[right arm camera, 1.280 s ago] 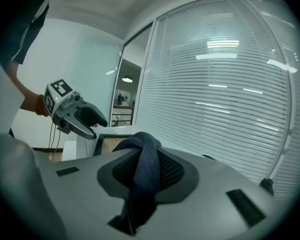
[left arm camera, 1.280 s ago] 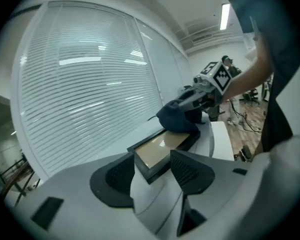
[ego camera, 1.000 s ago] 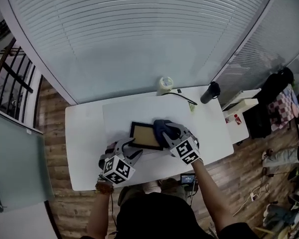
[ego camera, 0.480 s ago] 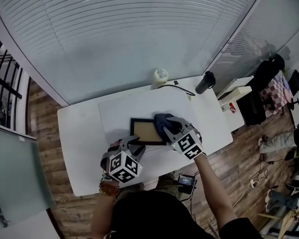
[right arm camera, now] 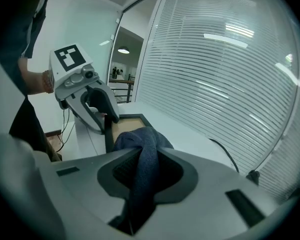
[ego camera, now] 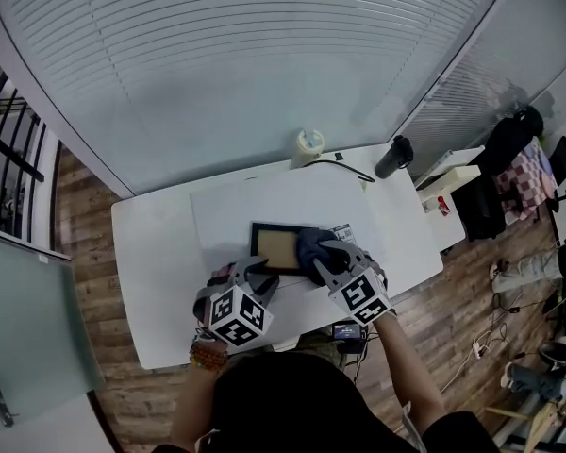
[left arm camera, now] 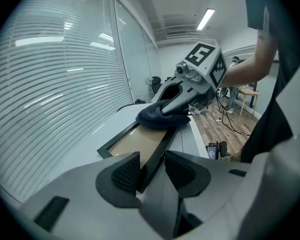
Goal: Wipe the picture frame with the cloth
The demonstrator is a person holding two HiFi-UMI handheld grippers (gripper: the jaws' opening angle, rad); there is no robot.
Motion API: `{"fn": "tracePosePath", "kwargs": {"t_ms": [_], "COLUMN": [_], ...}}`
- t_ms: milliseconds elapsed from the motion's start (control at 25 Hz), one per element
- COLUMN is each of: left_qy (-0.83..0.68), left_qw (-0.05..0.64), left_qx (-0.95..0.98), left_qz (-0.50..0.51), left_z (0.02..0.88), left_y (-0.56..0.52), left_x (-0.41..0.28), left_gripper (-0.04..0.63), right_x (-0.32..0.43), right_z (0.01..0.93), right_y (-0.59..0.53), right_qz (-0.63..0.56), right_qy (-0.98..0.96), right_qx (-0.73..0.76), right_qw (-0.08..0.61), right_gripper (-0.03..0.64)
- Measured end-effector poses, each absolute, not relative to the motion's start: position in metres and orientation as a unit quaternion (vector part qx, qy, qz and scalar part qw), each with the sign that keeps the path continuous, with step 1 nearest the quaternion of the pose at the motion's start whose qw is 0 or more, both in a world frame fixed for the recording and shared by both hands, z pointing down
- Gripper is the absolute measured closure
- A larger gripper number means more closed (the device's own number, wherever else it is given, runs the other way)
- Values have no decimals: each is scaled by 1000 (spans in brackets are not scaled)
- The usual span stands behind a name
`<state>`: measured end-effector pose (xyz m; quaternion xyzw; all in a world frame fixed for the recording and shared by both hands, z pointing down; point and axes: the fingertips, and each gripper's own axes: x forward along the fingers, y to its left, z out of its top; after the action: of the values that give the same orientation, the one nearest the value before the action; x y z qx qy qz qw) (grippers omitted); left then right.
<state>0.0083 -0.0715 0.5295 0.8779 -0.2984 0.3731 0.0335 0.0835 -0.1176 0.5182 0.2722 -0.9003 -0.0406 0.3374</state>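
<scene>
Blue cloth [ego camera: 311, 247] clamped in your right gripper [right arm camera: 145, 171] rests on the picture frame's [ego camera: 274, 246] right end; your left gripper [left arm camera: 152, 171], jaws just closed, pinches its near-left corner.

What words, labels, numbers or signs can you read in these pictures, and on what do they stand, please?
None can be read.
Red-and-white item right of the table: any print is too small and blurred.
Small screen below the table's near edge: too small to read.
</scene>
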Motion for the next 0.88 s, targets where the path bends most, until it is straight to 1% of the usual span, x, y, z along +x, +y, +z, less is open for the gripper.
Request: {"fn": "tracePosePath", "kwargs": {"t_ms": [280,440,520,600,680,720,800,880], "left_qy": [-299,-299,-297,-289,-280,-278,-275,-275], "left_qw": [37,36,31,23,16,13,13,19], "left_qx": [877,877,879,883,887,887,888,887], "left_qz": [374,373,373,370,368,368,369,371], "left_z": [530,529,530,530,529,529,529,529], "left_y": [-70,-70,-70,-69,-67,-67,-69,-68], "left_x": [10,10,9,9,8,8,7,6], "left_gripper": [437,436,436,438,441,446,449,449], "right_x": [87,85,81,83,92,98,104,100], "right_z": [520,522,518,502,477,469,469,489], "right_y": [-85,-71,-64,-69,-95,-112,-146,-164], "right_qz": [-43,-37,-13,12,13,0,-40,-64], "right_qy": [-901,-910,-926,-944,-953,-951,-938,-923], "right_qx": [254,213,172,158,189,210,239,229], "right_qw": [348,355,336,289,236,226,249,302], "right_gripper": [566,566,566,566,565,565,565,565]}}
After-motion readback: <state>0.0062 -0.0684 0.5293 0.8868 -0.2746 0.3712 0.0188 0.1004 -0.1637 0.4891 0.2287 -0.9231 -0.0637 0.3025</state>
